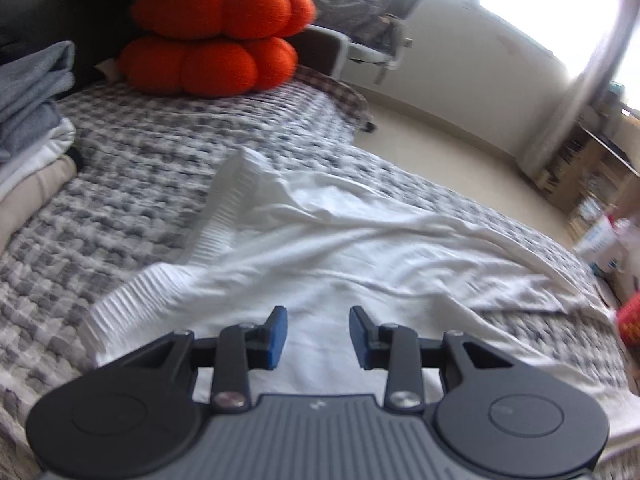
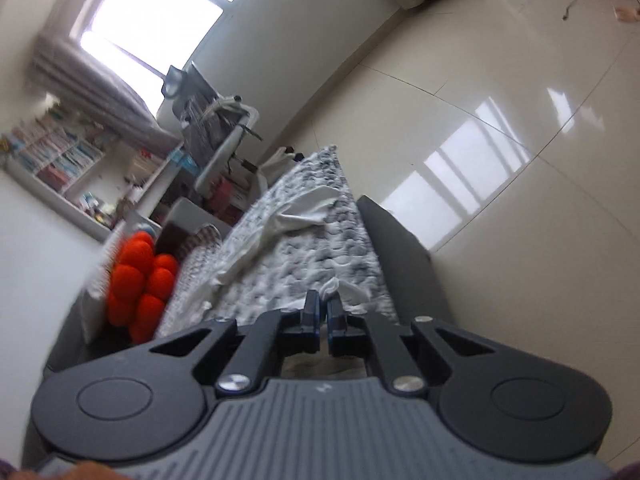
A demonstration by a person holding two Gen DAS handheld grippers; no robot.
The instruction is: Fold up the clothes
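Checked bedspread (image 1: pixel 168 184) lying under a white garment (image 1: pixel 340 248), orange cushions (image 1: pixel 216 36) sitting far left, tiled floor (image 2: pixel 500 120) shining beyond, left gripper (image 1: pixel 318 334) hovering part-open over the garment, gripping nothing, right gripper (image 2: pixel 324 316) pinching a corner of white cloth.

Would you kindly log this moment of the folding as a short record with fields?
surface: checked bedspread
garment: white top, spread out and rumpled, ribbed hems toward the left
left gripper: jaws open over the garment, nothing between them
right gripper: jaws shut, white cloth bunched at their tips
folded pile: at the left edge
orange cushions: stacked at the far end
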